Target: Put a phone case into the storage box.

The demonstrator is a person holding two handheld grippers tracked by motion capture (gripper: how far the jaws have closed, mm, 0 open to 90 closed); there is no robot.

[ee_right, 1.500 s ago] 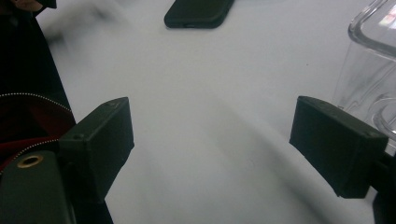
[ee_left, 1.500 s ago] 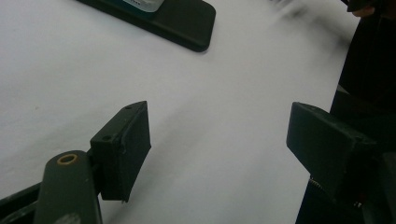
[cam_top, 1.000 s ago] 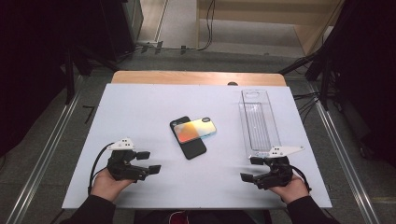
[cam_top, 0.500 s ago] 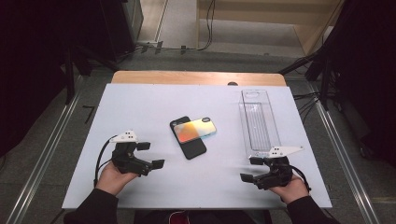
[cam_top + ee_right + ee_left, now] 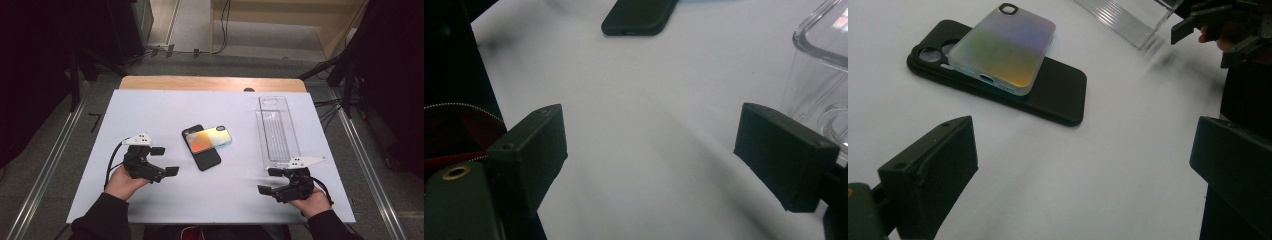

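Observation:
A black phone case (image 5: 205,157) (image 5: 1058,95) (image 5: 639,17) lies in the middle of the white table, and an iridescent phone case (image 5: 209,139) (image 5: 1005,47) rests across its far end. My left gripper (image 5: 164,161) (image 5: 1073,170) hovers open just left of the two cases, its jaws wide apart and empty. My right gripper (image 5: 270,181) (image 5: 649,150) is open low at the front right, near the near end of a clear plastic tray (image 5: 277,132) (image 5: 824,65) (image 5: 1128,20), with nothing between its jaws.
The white tabletop (image 5: 150,110) lies on a wooden board (image 5: 210,83) at the far edge. Metal rails (image 5: 45,165) run along both sides. Cables and dark stands sit on the floor beyond. The other hand's gripper (image 5: 1223,30) appears far right in the left gripper view.
My left gripper has moved forward and to the right, toward the phone cases. The right gripper has stayed in place.

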